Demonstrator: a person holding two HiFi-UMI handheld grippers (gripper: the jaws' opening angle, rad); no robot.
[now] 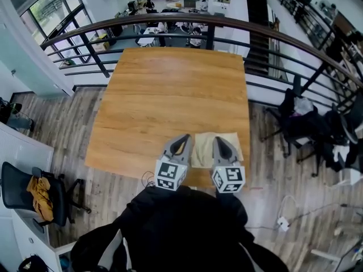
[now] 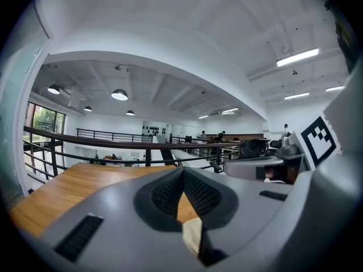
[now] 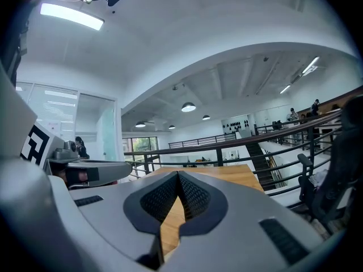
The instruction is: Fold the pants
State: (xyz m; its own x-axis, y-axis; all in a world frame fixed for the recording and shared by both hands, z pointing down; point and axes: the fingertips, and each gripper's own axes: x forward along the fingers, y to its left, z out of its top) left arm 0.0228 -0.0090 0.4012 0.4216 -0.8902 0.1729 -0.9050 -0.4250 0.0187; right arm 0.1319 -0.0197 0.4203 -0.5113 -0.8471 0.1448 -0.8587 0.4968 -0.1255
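Observation:
The pants (image 1: 204, 149) lie folded into a small cream rectangle near the front edge of the wooden table (image 1: 170, 89). My left gripper (image 1: 182, 136) hovers at their left side and my right gripper (image 1: 219, 140) over their right part, both pointing away from me. Both are shut with nothing between the jaws. In the left gripper view the closed left gripper (image 2: 182, 173) leaves a slit through which a strip of cream pants (image 2: 193, 237) shows. In the right gripper view only tabletop (image 3: 170, 228) shows below the closed right gripper (image 3: 178, 177).
A dark curved railing (image 1: 170, 20) runs behind the table's far edge. An office chair with a yellow garment (image 1: 35, 190) stands on the floor at the left. Dark chairs with clothes (image 1: 306, 123) stand to the right, and a white cable (image 1: 283, 222) lies on the floor.

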